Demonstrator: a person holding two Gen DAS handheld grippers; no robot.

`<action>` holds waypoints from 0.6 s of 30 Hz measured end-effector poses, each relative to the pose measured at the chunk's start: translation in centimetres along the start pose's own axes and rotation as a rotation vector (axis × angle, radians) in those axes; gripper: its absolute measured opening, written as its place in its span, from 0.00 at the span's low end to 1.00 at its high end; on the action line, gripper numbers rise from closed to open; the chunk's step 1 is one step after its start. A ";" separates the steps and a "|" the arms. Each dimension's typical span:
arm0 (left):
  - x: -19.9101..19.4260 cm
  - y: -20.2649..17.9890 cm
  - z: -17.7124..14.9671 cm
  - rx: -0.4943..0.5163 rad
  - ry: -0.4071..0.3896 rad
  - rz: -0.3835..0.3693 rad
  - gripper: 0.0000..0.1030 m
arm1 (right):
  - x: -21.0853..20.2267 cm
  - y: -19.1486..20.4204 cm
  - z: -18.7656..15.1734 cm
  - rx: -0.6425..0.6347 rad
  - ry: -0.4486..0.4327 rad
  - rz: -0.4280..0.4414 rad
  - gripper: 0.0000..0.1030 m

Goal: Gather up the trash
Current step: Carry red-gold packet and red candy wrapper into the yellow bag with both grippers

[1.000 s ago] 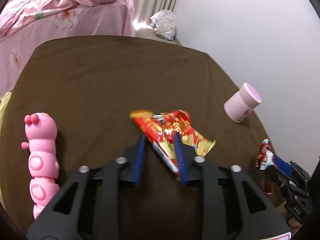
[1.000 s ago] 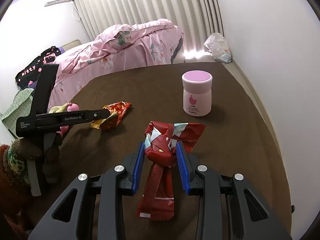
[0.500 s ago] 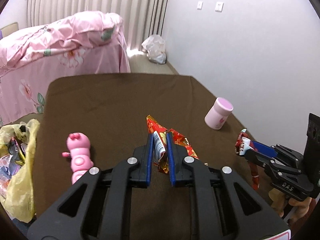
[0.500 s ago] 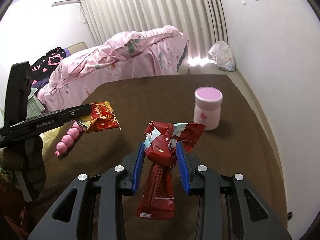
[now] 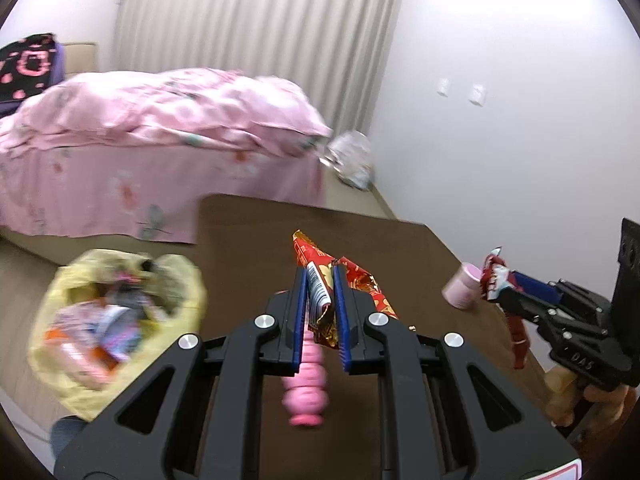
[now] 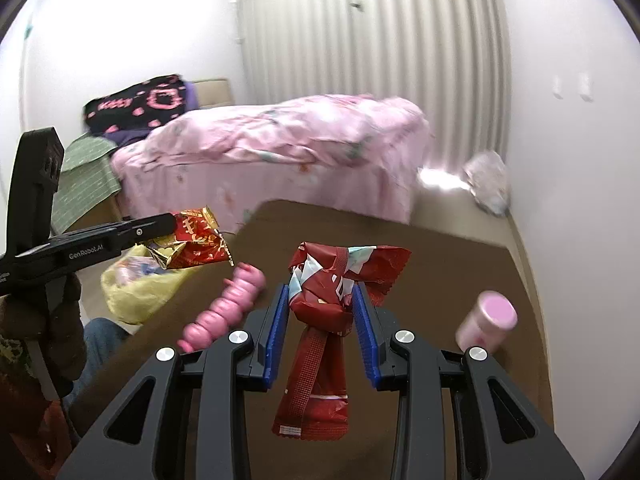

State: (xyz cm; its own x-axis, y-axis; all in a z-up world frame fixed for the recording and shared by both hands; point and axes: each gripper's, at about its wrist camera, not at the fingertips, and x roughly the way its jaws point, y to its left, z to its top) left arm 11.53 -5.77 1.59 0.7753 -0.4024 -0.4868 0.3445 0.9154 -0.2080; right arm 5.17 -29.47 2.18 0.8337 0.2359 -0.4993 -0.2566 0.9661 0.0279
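Here, the scene is set out label by label.

Writing: "GenRobot.AI" is printed in white on the black arm of the left gripper (image 6: 176,226), at the left of the right wrist view; "DAS" is embossed on the body of the right gripper (image 5: 498,282), at the right edge of the left wrist view. "Kitty" can be read on a black and pink cloth (image 6: 138,106) at upper left.

Left gripper: its blue pads are clamped on a red and gold foil wrapper (image 5: 318,280), held clear above the table at frame centre. The jaws have just been closing, with the wrapper between them.

Right gripper: its ridged blue pads are pressed on a crumpled dark red wrapper (image 6: 324,300), whose flat crimped tail hangs down between the fingers.

Trash bag: a yellow plastic bag (image 5: 80,392), thin and wrinkled, lies open on the floor at lower left of the left wrist view, filled with mixed packaging.

Table: a brown cloth-covered top (image 6: 440,264) fills the lower half.

Other things: a pink segmented caterpillar toy (image 6: 224,308) lies on the table left of centre; a pale pink cylindrical jar (image 6: 486,326) with a round lid stands at lower right.

Background: a bed with a pink floral quilt (image 5: 160,120) and a pleated curtain (image 5: 256,16) are seen behind, blurred.
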 end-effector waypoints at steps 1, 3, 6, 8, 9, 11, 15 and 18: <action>-0.9 1.5 0.1 -0.020 -0.016 0.024 0.12 | 0.2 1.0 0.7 -0.023 -0.004 0.010 0.30; -2.0 3.3 0.1 -0.047 -0.032 0.053 0.12 | 0.5 2.7 1.7 -0.065 -0.014 0.026 0.30; -3.3 6.6 0.1 -0.100 -0.048 0.108 0.12 | 1.2 5.1 2.8 -0.108 -0.018 0.060 0.30; -4.1 8.8 -0.2 -0.133 -0.058 0.150 0.12 | 1.9 6.5 3.3 -0.131 -0.009 0.087 0.30; -4.6 9.8 -0.4 -0.146 -0.068 0.179 0.12 | 2.1 7.0 3.5 -0.138 -0.004 0.097 0.30; -5.6 11.7 -0.7 -0.165 -0.090 0.239 0.12 | 2.9 8.0 4.0 -0.154 0.006 0.124 0.30; -6.9 15.9 -1.4 -0.257 -0.126 0.368 0.12 | 4.5 9.5 5.2 -0.192 0.016 0.157 0.30; -6.8 18.2 -2.2 -0.316 -0.121 0.411 0.12 | 6.2 10.2 6.2 -0.192 0.029 0.188 0.30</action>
State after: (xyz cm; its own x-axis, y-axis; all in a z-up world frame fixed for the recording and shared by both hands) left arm 11.38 13.59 -0.72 0.8747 0.0089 -0.4845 -0.1621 0.9476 -0.2752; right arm 10.77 -17.48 4.76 0.7489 0.4033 -0.5258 -0.4959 0.8674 -0.0411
